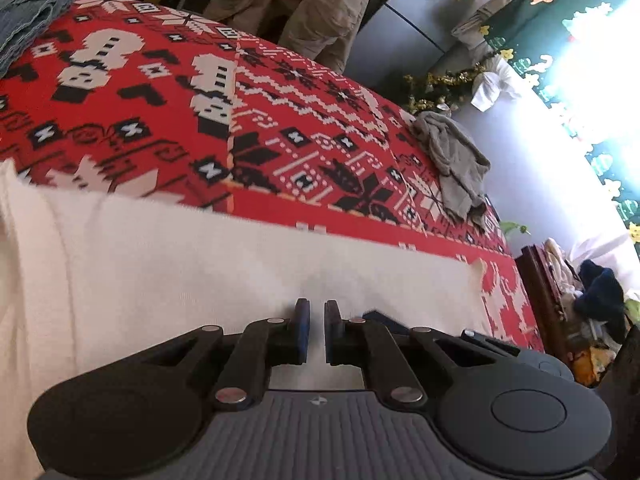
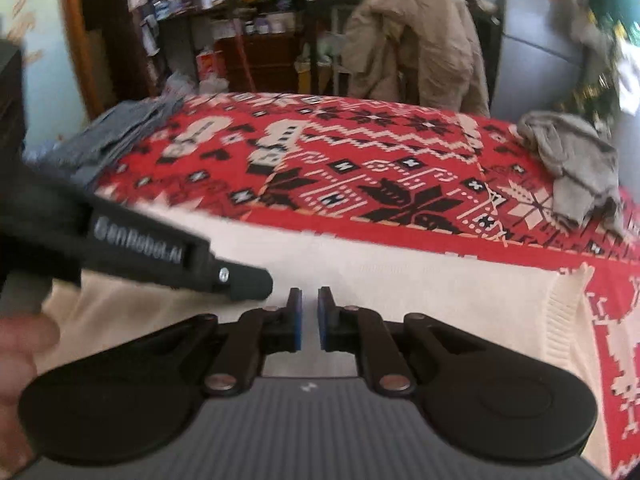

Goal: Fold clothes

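A white knitted garment [image 1: 200,260] lies flat along the near edge of a bed with a red patterned cover [image 1: 280,120]. My left gripper [image 1: 317,308] hovers low over its middle, pads almost together and no cloth visibly pinched. In the right wrist view the same white garment [image 2: 440,292] stretches to a ribbed hem at the right. My right gripper [image 2: 309,296] sits just above it, jaws nearly closed on nothing I can see. The left gripper's black housing [image 2: 152,248] reaches in from the left, its tip close beside the right fingers.
A crumpled grey garment [image 2: 576,168] lies at the bed's right edge, and folded blue denim [image 2: 120,132] at the far left corner. A beige jacket [image 2: 412,40] hangs on a chair behind the bed. A hand [image 2: 20,360] shows at lower left.
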